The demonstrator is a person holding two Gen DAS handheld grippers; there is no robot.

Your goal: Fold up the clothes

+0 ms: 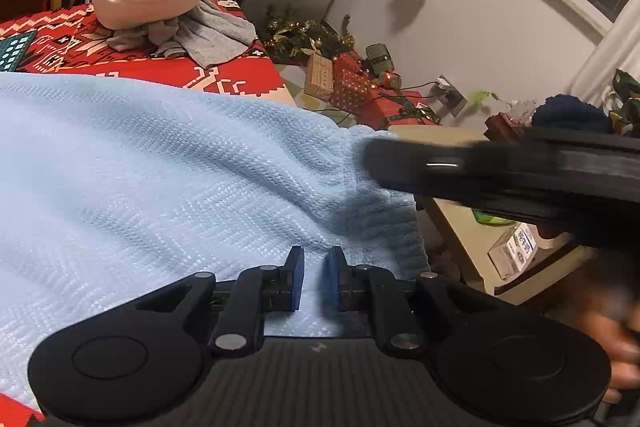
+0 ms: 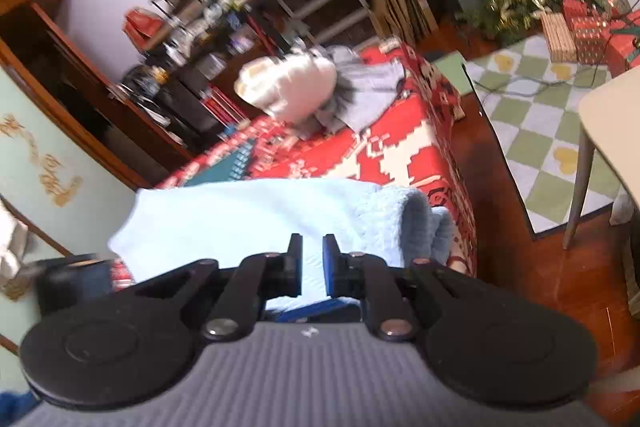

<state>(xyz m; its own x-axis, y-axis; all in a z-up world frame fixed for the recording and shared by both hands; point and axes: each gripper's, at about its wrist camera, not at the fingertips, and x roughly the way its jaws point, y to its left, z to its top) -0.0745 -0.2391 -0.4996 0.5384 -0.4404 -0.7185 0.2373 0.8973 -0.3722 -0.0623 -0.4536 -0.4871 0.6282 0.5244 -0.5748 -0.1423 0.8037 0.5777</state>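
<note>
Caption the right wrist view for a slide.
Right gripper nearly shut over a blue knit on a red patterned cover; cream and grey clothes piled behind.

no legible text, box print blurred

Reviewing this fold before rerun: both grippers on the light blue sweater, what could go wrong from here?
1. The light blue sweater lies at the edge of the red blanket; its bunched sleeve may slide off.
2. The right gripper crosses just ahead of the left gripper; they might collide.
3. Thin pinches on loose knit may slip.
</note>
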